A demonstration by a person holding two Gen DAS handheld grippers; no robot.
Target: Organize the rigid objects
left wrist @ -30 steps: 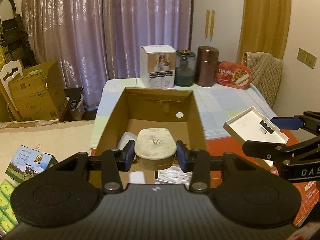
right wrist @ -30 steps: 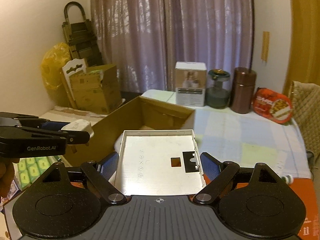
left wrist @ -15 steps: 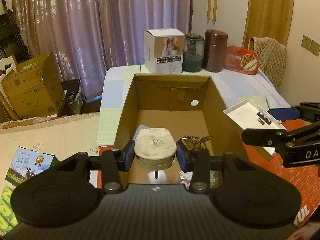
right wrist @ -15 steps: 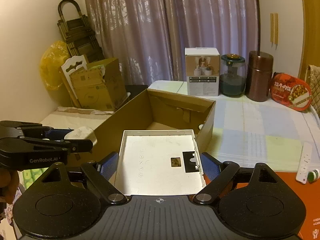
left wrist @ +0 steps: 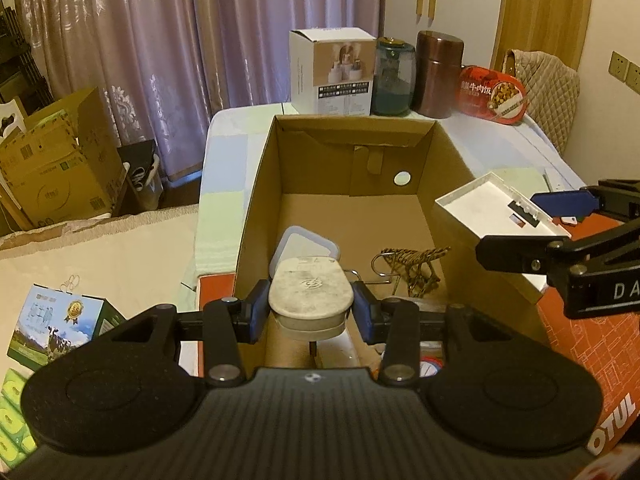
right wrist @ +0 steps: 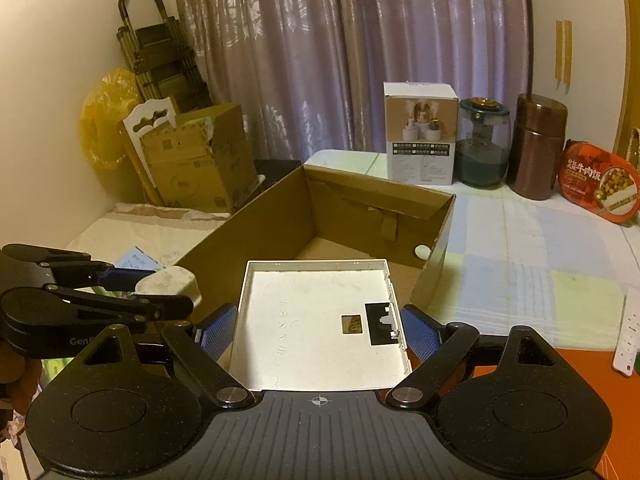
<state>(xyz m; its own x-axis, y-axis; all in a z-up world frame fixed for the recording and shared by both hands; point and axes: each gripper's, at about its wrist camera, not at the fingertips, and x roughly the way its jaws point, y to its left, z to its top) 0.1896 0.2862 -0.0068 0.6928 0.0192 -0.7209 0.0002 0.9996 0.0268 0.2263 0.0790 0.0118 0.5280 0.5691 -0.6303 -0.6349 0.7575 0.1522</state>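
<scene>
My left gripper [left wrist: 310, 312] is shut on a worn white plug adapter [left wrist: 310, 295], holding it above the near end of an open cardboard box [left wrist: 256, 208]. In the right wrist view the same adapter [right wrist: 168, 282] shows at the left, above the box's left wall [right wrist: 248, 224]. A flat white plastic tray lid [right wrist: 320, 324] sits between my right gripper's [right wrist: 320, 330] blue pads, which press on its two sides. That lid [left wrist: 496, 210] hangs over the box's right wall in the left wrist view. Inside the box lie a clear-rimmed container [left wrist: 306, 242] and a wire rack [left wrist: 412, 266].
At the table's far end stand a white product box [left wrist: 332, 72], a dark green jar [left wrist: 394, 76], a brown canister [left wrist: 438, 74] and a red food tub [left wrist: 492, 94]. An orange box [left wrist: 588, 356] lies at the right. Cardboard boxes [right wrist: 196, 164] stand by the curtain.
Both grippers have moved forward and down toward the cardboard box with their loads. The box now fills more of each view and its contents show. Neither grip has altered.
</scene>
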